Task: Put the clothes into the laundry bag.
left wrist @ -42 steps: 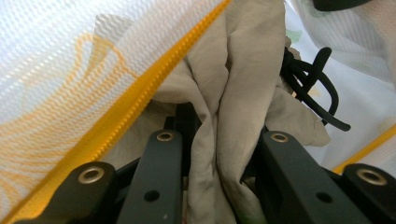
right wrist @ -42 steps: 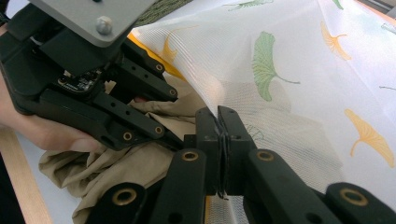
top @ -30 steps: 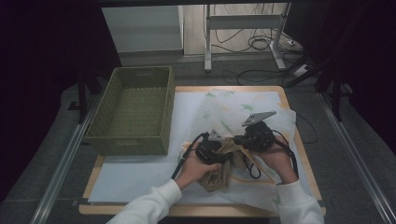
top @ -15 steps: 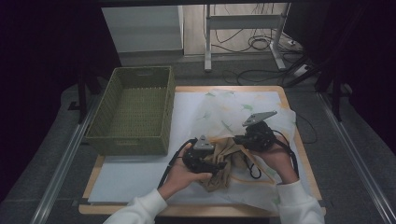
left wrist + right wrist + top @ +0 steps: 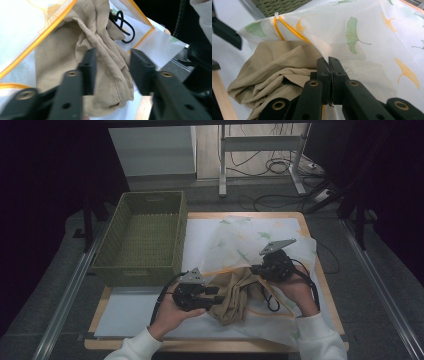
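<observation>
Stuffing is only half done: the bag's (image 5: 362, 37) edge is pinched shut in the right fingers (image 5: 330, 65); the cloth (image 5: 100, 62), partly bagged, lies between the left fingers (image 5: 113, 71), which have just been closing, not yet pressing.

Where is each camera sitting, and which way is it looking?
High view: sits above the table's near side, looking forward and down; both forearms and hands show, and the green basket.
Left gripper view: rides the left hand-held gripper, looking along its black jaws at the beige cloth between them.
Right gripper view: rides the right hand-held gripper, whose jaws pinch the leaf-print mesh bag.
Shared: all three views show the cloth and bag.
</observation>
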Tool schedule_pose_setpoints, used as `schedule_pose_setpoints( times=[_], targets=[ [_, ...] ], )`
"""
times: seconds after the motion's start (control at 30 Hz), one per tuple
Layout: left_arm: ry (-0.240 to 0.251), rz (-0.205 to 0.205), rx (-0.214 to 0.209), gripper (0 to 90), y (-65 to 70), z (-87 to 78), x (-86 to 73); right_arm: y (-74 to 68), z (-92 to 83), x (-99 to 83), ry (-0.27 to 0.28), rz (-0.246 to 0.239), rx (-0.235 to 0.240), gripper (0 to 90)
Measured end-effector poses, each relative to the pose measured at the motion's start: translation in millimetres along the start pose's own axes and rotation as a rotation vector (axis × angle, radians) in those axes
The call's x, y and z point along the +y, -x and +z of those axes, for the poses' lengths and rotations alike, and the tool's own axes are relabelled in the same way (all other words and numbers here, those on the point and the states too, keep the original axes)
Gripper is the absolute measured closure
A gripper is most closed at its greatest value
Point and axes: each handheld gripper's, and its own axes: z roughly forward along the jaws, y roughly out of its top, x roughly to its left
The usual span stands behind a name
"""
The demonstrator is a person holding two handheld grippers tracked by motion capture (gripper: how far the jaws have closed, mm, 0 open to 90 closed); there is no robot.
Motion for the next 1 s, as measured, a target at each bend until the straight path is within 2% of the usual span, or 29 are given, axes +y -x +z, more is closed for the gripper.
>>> schedule_pose_setpoints(
  times=[0.17,0.23,0.4,0.57,0.83,1.0],
  targets=[
    [-0.002,0.000,0.033,84.7,-5.1,-3.2,-5.0,-0.1,2.0,0.3,-0.007,0.002,-0.002,86.9],
    [-0.022,-0.004,0.043,89.7,-6.7,-2.5,-7.7,0.1,1.3,0.5,-0.006,0.002,-0.002,86.9],
    [-0.048,-0.005,0.056,90.0,-8.5,0.7,-13.1,-0.3,0.4,0.3,-0.006,0.002,-0.004,86.9],
    [-0.080,0.020,0.063,90.0,-3.8,0.6,-19.9,0.5,-0.2,0.0,-0.002,-0.001,-0.003,86.9],
    [-0.118,0.008,0.046,90.0,3.0,4.2,-37.2,0.1,0.1,0.3,-0.002,-0.001,0.001,86.9],
    [-0.138,0.007,0.032,90.0,5.0,10.6,-42.1,1.5,0.6,-1.0,-0.003,0.002,0.003,86.9]
  ],
)
